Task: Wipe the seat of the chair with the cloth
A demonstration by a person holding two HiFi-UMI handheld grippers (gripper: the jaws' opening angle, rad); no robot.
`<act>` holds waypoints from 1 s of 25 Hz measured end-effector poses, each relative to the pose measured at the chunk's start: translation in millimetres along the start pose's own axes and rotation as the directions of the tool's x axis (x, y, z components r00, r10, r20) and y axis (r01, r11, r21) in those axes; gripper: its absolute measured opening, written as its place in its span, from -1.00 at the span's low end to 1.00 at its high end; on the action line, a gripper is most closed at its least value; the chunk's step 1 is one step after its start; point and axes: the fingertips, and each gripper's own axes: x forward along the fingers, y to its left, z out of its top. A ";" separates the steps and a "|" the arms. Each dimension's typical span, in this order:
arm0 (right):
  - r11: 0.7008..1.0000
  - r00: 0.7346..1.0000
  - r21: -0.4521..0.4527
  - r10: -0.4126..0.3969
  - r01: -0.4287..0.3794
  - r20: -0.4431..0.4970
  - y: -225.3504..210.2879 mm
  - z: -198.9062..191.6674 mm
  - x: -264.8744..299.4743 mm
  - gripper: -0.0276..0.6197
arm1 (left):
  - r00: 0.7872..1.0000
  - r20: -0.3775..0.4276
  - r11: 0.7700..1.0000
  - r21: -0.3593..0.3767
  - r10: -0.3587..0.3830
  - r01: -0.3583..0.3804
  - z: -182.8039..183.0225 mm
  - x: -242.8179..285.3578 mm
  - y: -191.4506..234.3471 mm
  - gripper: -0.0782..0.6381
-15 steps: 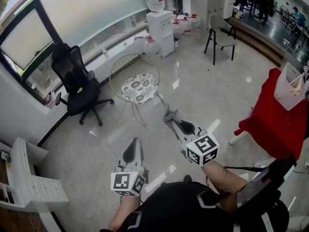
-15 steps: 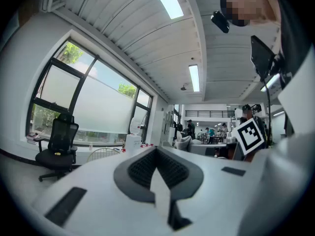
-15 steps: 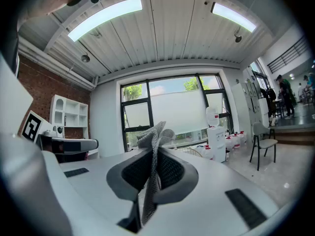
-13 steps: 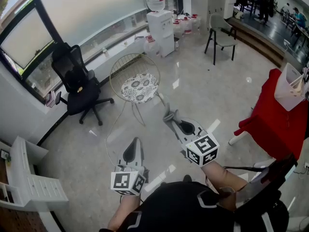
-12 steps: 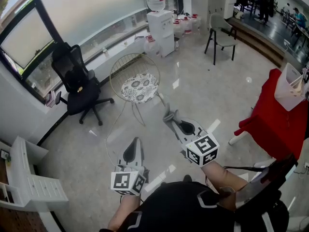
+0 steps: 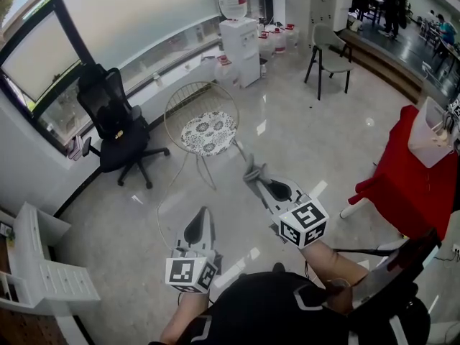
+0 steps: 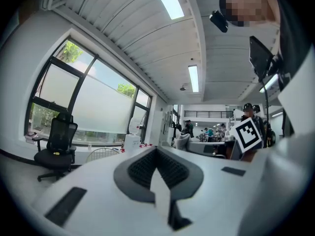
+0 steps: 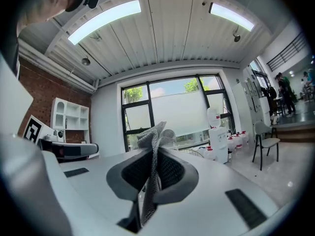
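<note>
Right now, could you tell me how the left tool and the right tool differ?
The right tool is shut on a grey cloth; the left tool is shut on nothing. In the head view the right tool reaches further toward the wire chair, while the left tool sits nearer the person. Both are white, carry a marker cube, and are clear of the chair.

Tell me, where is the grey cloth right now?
The crumpled grey cloth is pinched between the fingers of the right gripper, right of centre in the head view, above the floor and short of the round wire chair with the patterned seat.
</note>
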 end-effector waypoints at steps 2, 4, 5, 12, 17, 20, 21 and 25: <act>1.000 1.000 -0.006 -0.002 0.002 0.000 1.4 1.1 1.6 -0.85 | 1.000 0.002 1.000 -0.005 0.001 -0.001 0.4 -1.1 2.6 -0.76; 1.000 1.000 -0.012 -0.001 0.001 -0.001 4.3 1.7 3.5 -0.85 | 1.000 0.005 1.000 -0.012 0.001 -0.001 0.5 -3.2 5.4 -0.76; 1.000 1.000 -0.015 -0.001 0.001 -0.002 6.0 2.1 5.1 -0.85 | 1.000 0.006 1.000 -0.016 0.000 0.000 0.7 -4.3 7.4 -0.76; 1.000 1.000 -0.030 0.009 -0.009 0.000 25.0 0.7 17.2 -0.85 | 1.000 0.013 1.000 -0.019 -0.023 0.024 -0.8 -13.0 21.8 -0.76; 0.999 1.000 -0.045 0.002 -0.002 0.015 31.7 4.4 25.4 -0.85 | 0.999 0.018 0.999 -0.018 -0.042 0.042 -1.2 -11.7 31.3 -0.76; 0.999 1.000 -0.033 0.001 -0.001 0.007 30.2 0.4 29.3 -0.85 | 0.999 0.007 0.999 -0.030 -0.038 0.038 -6.2 -10.1 37.2 -0.76; 0.999 1.000 -0.032 0.002 -0.001 0.008 28.0 -0.1 32.5 -0.85 | 0.999 0.005 0.999 -0.035 -0.034 0.035 -8.0 -7.5 40.8 -0.76; 1.000 0.999 -0.023 0.019 -0.019 0.026 13.4 3.6 63.1 -0.85 | 1.000 0.006 0.999 -0.053 -0.004 0.004 -10.5 13.2 64.9 -0.76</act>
